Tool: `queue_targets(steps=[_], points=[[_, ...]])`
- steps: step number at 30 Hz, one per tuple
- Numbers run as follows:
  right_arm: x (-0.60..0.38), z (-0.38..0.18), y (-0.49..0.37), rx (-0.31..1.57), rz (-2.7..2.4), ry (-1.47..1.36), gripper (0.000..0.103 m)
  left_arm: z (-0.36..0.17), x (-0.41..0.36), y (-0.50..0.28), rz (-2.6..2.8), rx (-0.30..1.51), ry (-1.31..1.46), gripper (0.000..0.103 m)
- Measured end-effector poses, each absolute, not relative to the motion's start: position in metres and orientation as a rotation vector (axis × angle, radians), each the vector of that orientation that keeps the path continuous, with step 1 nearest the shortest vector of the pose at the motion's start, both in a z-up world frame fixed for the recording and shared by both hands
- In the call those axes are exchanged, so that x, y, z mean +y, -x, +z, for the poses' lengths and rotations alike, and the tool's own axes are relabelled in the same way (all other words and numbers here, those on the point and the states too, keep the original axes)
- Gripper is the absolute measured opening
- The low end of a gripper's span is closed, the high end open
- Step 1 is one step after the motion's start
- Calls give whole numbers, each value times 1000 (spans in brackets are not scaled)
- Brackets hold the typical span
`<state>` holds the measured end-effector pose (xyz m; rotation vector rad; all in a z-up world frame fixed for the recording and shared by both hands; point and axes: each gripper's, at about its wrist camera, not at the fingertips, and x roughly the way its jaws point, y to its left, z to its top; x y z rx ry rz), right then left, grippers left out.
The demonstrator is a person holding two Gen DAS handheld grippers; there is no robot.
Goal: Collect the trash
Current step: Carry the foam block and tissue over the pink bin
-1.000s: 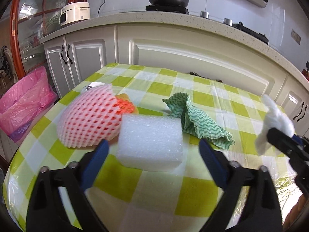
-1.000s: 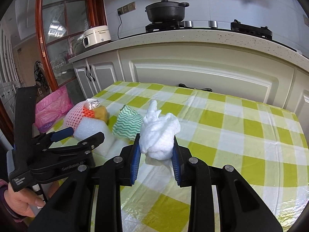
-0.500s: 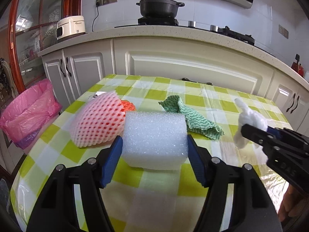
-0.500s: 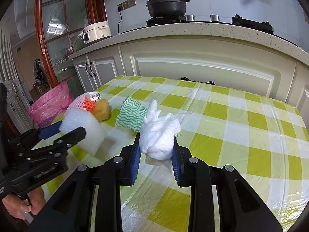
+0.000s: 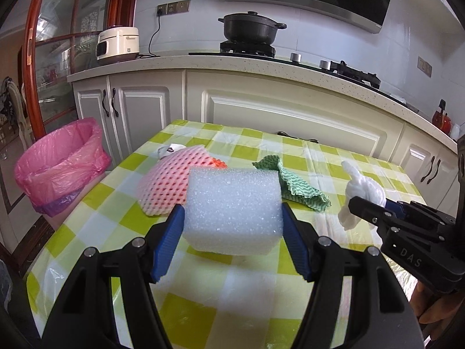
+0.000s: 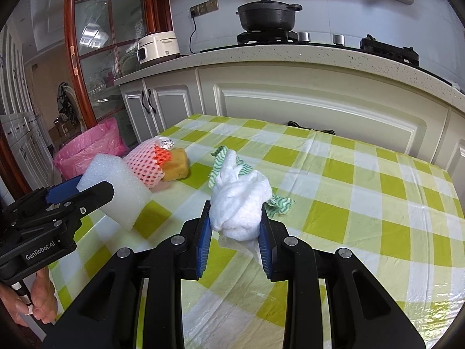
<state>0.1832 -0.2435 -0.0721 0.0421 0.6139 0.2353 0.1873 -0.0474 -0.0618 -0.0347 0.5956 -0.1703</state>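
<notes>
- Left gripper (image 5: 232, 229): fingers clamped on the short ends of the foam block (image 5: 234, 210). Block is lifted clear of the tabletop (image 5: 96, 226); its shadow falls on the cloth below. Side-on grip probably chosen because the foam is bulky and light.
- Right gripper (image 6: 232, 232): fingers closed on a white wad (image 6: 239, 203), tissue or cloth by the look, held above the near half of the tabletop.
- Judgement: both hands are loaded, so the next step is likely the carry to the pink-lined bin (image 5: 61, 168), which stands on the floor just off the left edge.
- Still on the tabletop, near the left edge: red foam net (image 5: 168, 183), a yellow lump (image 6: 175, 164) just beside it, a crumpled white scrap (image 6: 165, 142) behind. Green rag (image 5: 296, 186) lies toward the middle.
- Hidden or unclear: the block covers the yellow lump in the left view. The wad hides most of the rag in the right view. Cannot tell whether the rag counts as trash. What the net wraps, if anything, is not visible. The bin's inside shows only its liner.
</notes>
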Motion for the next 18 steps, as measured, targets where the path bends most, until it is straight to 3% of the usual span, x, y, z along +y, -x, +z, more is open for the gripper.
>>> queue_targets(steps=[18], points=[[-166, -39, -163, 572, 343, 81, 29, -33, 33, -148, -60, 544, 89, 64]])
